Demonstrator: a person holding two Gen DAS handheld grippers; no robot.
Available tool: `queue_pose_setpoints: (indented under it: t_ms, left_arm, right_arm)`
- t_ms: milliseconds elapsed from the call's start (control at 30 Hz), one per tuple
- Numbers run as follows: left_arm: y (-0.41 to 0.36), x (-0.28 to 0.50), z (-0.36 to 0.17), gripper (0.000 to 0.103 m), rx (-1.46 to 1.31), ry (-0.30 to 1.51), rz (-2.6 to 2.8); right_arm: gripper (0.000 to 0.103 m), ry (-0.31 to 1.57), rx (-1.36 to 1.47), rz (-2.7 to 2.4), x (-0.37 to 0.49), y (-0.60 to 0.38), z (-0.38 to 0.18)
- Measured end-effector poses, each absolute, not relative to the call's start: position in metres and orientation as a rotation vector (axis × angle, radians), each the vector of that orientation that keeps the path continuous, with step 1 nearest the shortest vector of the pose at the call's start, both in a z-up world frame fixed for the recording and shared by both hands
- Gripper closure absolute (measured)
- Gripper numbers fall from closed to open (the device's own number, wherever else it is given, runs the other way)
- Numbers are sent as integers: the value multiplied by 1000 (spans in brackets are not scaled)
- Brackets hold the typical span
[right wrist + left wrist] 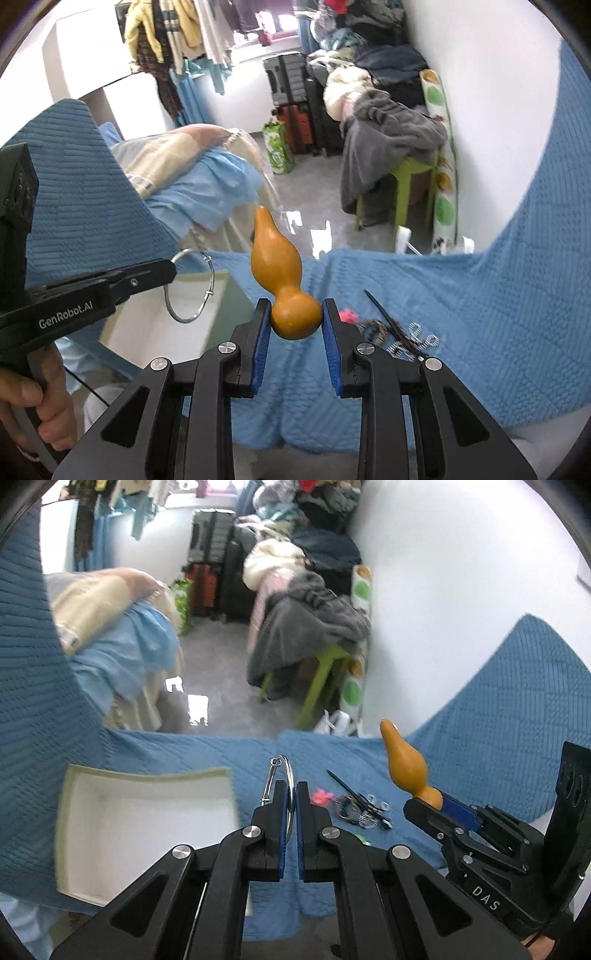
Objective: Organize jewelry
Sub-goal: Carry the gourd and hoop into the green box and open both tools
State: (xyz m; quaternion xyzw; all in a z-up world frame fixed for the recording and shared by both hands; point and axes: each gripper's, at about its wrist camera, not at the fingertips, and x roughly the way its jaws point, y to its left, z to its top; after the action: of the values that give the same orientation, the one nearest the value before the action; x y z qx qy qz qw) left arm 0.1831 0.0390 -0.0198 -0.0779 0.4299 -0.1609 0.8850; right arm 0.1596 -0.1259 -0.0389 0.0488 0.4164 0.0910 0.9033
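Left wrist view shows the left tool (pixel 291 794) clamped on a silver bangle (pixel 289 775), held in the air above the blue quilt (pixel 517 716) beside the white box (pixel 147 823). Right wrist view shows the right tool (pixel 295 317) gripping the round base of an orange gourd (pixel 284 280), neck pointing away. Beyond it, a jewelry pile (pixel 399 332) lies on the quilt near its far edge.

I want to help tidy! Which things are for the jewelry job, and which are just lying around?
For the job:
silver bangle in left gripper
orange gourd in right gripper
white box
small jewelry pile

Just lying around:
suitcases
green stool
clothes heap
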Motion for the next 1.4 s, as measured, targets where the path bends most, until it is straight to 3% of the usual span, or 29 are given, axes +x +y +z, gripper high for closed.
queue_pose_setpoints:
  t_ms: [367, 1033, 1400]
  left_arm:
    - [117, 182, -30, 101, -220, 887, -221]
    - [179, 179, -173, 101, -278, 1117, -123]
    - [189, 173, -174, 98, -307, 1091, -103]
  right_arm:
    - [79, 872, 79, 308, 173, -52, -38]
    - [79, 1131, -36, 398, 185, 24, -155]
    - [78, 1153, -56, 412, 184, 33, -164]
